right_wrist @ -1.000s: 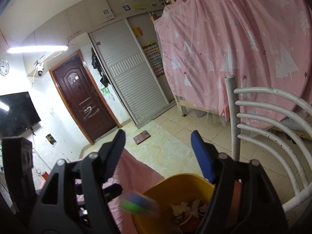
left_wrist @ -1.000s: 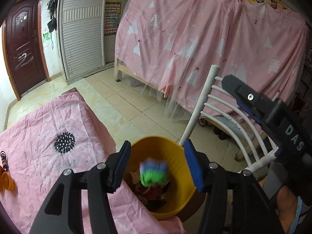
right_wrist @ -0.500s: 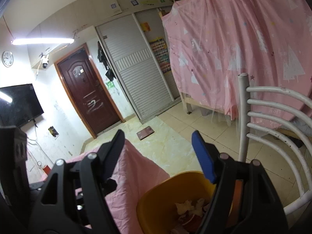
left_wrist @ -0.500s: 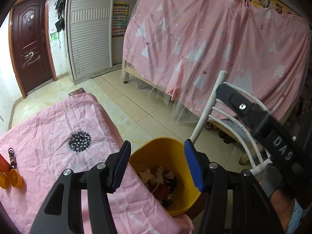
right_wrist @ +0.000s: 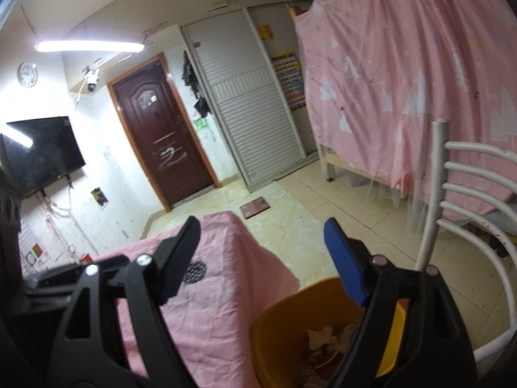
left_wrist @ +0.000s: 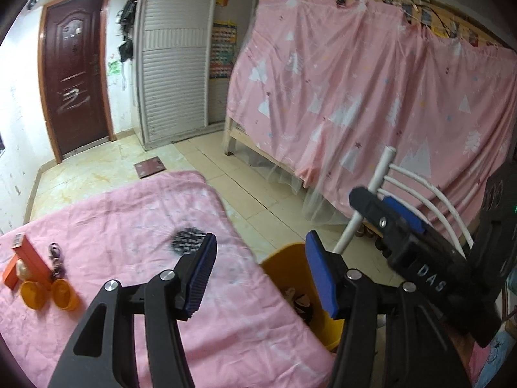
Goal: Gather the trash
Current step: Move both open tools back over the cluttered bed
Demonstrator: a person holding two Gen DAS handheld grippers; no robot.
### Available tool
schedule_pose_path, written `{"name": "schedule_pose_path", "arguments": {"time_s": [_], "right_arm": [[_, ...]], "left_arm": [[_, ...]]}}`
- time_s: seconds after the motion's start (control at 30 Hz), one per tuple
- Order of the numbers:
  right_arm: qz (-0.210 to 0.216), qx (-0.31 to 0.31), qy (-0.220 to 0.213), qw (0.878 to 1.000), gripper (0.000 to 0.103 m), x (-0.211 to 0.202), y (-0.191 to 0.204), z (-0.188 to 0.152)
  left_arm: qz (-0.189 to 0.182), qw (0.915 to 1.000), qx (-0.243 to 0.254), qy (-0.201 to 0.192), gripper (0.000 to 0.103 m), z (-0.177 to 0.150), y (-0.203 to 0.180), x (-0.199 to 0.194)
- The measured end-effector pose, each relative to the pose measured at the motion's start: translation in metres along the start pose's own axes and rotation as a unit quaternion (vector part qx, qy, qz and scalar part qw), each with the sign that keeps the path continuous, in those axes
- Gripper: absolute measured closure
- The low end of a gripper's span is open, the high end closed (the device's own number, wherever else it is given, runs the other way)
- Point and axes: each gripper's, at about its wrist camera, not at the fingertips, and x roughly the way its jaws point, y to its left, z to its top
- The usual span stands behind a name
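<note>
Tiles of pale cream covered the floor (left_wrist: 258, 190) of a small room, with a dark red door (right_wrist: 161, 135) and a white slatted cupboard (right_wrist: 252, 113) on the far wall. A pink curtain (left_wrist: 371, 97) printed with white trees hung across a wooden bed frame. A black screen (right_wrist: 42, 152) sat on the wall left of the door, below a round clock (right_wrist: 27, 74). A table under a pink cloth (left_wrist: 129, 226) filled the lower left. On the cloth lay an orange box (left_wrist: 26, 258), two small orange cups (left_wrist: 48, 294) and a dark keyring (left_wrist: 56, 258), grouped near its left edge.

A yellow bin (right_wrist: 290, 323) stood just beside the table's right edge, in front of a white metal chair (right_wrist: 458, 200). Crumpled trash (right_wrist: 326, 339), pale paper and dark red scraps, lay inside the bin.

The left gripper (left_wrist: 258, 274) hung with its blue-padded jaws parted and nothing between them, over the table edge and bin rim. The right gripper (right_wrist: 261, 258) also held nothing; its jaws stood wide, having just been opening.
</note>
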Motion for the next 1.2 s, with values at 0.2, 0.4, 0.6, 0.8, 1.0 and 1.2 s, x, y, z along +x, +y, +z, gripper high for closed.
{"name": "schedule_pose_path", "arguments": {"time_s": [0.2, 0.4, 0.6, 0.8, 1.0, 1.2], "right_arm": [[0.025, -0.016, 0.03, 0.999, 0.025, 0.021, 0.029, -0.012], [0.043, -0.031, 0.051, 0.997, 0.025, 0.036, 0.056, -0.021], [0.061, -0.058, 0.072, 0.994, 0.025, 0.048, 0.091, -0.029], [0.078, -0.09, 0.093, 0.989, 0.022, 0.06, 0.125, -0.04], [0.096, -0.123, 0.11, 0.982, 0.018, 0.071, 0.158, -0.048], [0.108, -0.156, 0.136, 0.972, 0.016, 0.085, 0.191, -0.063]], "left_arm": [[0.026, 0.9989, -0.028, -0.026, 0.052, 0.007, 0.042, -0.03], [0.052, 0.9959, -0.055, -0.05, 0.052, 0.015, 0.09, -0.06], [0.076, 0.9923, -0.067, -0.071, 0.051, 0.019, 0.129, -0.087], [0.121, 0.9866, -0.081, -0.074, 0.048, 0.02, 0.174, -0.105], [0.16, 0.9799, -0.098, -0.068, 0.048, 0.019, 0.222, -0.114], [0.192, 0.973, -0.12, -0.048, 0.048, 0.01, 0.271, -0.113]]}}
